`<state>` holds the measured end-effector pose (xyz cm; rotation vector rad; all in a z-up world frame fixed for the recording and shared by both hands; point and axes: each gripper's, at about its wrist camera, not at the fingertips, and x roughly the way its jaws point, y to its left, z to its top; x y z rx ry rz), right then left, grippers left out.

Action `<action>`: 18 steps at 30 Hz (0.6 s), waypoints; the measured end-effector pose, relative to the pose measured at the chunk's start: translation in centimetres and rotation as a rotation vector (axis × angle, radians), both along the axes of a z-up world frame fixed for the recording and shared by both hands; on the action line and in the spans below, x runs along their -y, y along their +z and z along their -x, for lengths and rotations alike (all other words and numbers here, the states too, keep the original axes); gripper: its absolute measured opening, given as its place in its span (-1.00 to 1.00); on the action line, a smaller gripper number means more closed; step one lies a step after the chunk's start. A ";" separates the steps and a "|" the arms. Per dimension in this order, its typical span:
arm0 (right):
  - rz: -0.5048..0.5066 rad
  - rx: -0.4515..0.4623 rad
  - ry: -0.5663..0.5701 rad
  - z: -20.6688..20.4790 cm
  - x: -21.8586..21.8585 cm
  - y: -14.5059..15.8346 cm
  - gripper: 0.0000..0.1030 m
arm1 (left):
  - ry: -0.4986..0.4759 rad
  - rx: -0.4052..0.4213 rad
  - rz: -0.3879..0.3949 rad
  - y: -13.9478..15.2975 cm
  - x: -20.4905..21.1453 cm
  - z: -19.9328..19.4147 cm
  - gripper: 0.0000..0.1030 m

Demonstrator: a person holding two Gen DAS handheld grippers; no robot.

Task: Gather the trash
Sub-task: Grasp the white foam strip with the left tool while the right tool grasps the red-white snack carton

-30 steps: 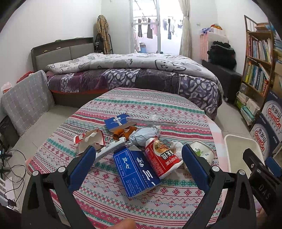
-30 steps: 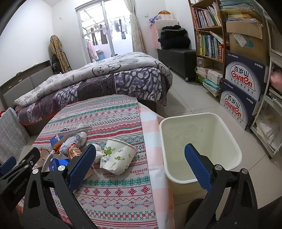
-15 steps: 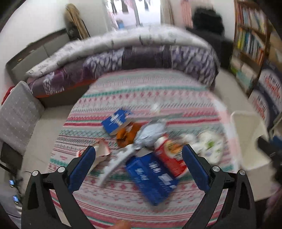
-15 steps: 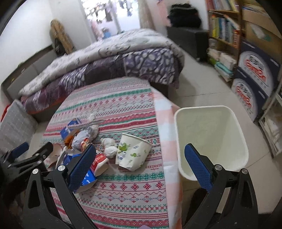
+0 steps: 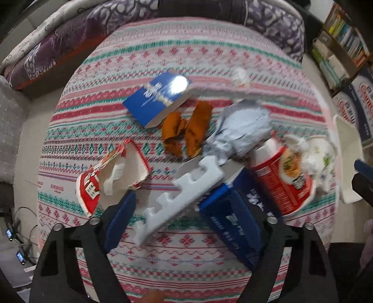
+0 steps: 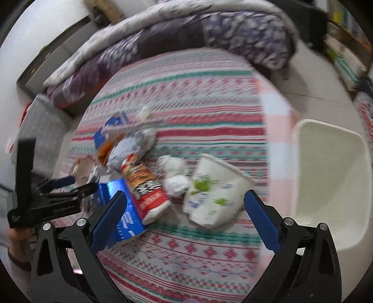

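Observation:
Trash lies in a heap on the round patterned table (image 5: 186,46). My left gripper (image 5: 186,216) is open above a white foam strip (image 5: 184,191) and a blue carton (image 5: 233,219). A torn red-and-white box (image 5: 112,177), a red noodle cup (image 5: 282,179), grey crumpled wrap (image 5: 242,130), orange wrappers (image 5: 186,130) and a blue box (image 5: 158,98) lie around. My right gripper (image 6: 184,209) is open above the white paper cup (image 6: 214,191) and crumpled tissue (image 6: 174,174). The white bin (image 6: 331,181) stands right of the table.
A bed with a purple patterned cover (image 5: 209,9) lies behind the table. Bookshelves and printed cartons (image 5: 349,70) stand at the right. A grey cushion (image 6: 39,123) and cables (image 5: 16,233) are on the left floor.
Both grippers have tilted downward and moved in over the table, so the trash fills more of each view. Both stay open and empty. The trash has not moved.

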<state>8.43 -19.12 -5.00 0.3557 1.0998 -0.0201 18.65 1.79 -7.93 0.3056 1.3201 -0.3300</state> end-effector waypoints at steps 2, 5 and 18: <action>0.037 -0.005 0.047 -0.6 -1.1 -0.2 0.86 | -0.023 -0.005 0.005 0.3 -0.4 0.2 0.52; 0.013 -0.025 0.088 -1.3 -1.8 -1.0 0.86 | -0.097 -0.012 0.015 0.8 -1.3 1.2 0.47; 0.037 -0.042 0.199 -3.3 -5.8 -3.6 0.82 | -0.196 -0.027 -0.169 -3.9 -1.7 1.9 -0.01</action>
